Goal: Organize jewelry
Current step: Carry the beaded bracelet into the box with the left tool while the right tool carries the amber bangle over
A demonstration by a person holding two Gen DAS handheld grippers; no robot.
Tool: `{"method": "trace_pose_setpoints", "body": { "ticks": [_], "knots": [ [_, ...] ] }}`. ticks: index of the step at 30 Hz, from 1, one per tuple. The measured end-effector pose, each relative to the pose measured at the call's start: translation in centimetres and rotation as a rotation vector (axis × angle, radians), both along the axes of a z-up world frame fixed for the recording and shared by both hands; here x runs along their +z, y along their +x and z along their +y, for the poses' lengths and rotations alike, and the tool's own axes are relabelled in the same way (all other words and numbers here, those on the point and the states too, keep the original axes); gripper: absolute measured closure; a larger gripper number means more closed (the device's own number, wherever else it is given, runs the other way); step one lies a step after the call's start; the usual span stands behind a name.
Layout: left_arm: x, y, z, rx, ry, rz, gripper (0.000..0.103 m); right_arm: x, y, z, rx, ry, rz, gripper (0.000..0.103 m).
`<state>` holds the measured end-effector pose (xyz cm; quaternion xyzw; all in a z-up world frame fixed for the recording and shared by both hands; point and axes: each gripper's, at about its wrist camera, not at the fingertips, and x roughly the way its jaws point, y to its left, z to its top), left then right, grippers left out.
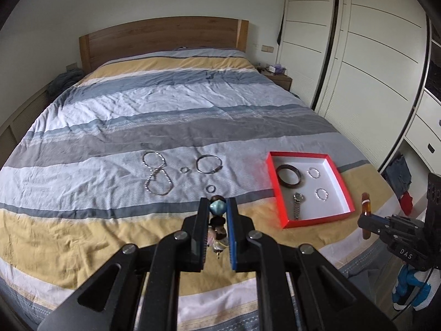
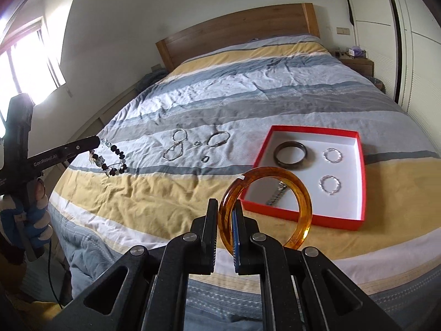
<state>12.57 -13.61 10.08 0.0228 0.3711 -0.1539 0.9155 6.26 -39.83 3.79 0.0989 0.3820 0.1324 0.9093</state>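
Left tool point(image 1: 217, 207), marked "GenRobot.AI", grips beaded bracelet point(image 2: 113, 158); right tool point(image 2: 226, 215) grips amber bangle point(image 2: 264, 207).

Bedspread point(image 1: 110, 115) striped blue, grey, white and yellow. Box point(image 2: 300, 215) red outside, white inside. Bangle point(image 2: 303, 190) amber, clear. Beads point(image 2: 118, 154) black and white; one teal bead point(image 1: 217, 206).

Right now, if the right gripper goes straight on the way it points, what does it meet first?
Probably the near wall of the red box, just beyond the amber bangle that the right gripper holds; depth is unclear.
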Motion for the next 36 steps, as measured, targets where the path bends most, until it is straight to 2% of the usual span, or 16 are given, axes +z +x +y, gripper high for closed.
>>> {"method": "trace_pose_setpoints", "body": {
  "ticks": [10, 20, 27, 36],
  "knots": [
    [-3.1, 4.5, -10.9, -0.180, -0.008, 0.065, 0.092, -3.4, 4.7, -5.9, -0.069, -0.038, 0.069, 0.094],
    [-8.3, 8.5, -18.9, -0.271, -0.013, 0.150, 0.092, -6.5, 11.2, -8.7, -0.076, -0.086, 0.121, 0.094],
    [-12.5, 9.8, -21.2, -0.297, 0.002, 0.222, 0.092, -9.4, 14.9, -9.4, -0.059, -0.133, 0.176, 0.094],
    [-16.4, 10.1, -21.5, -0.304, 0.004, 0.313, 0.092, -12.2, 16.9, -9.1, -0.036, -0.175, 0.235, 0.093]
  ]
}}
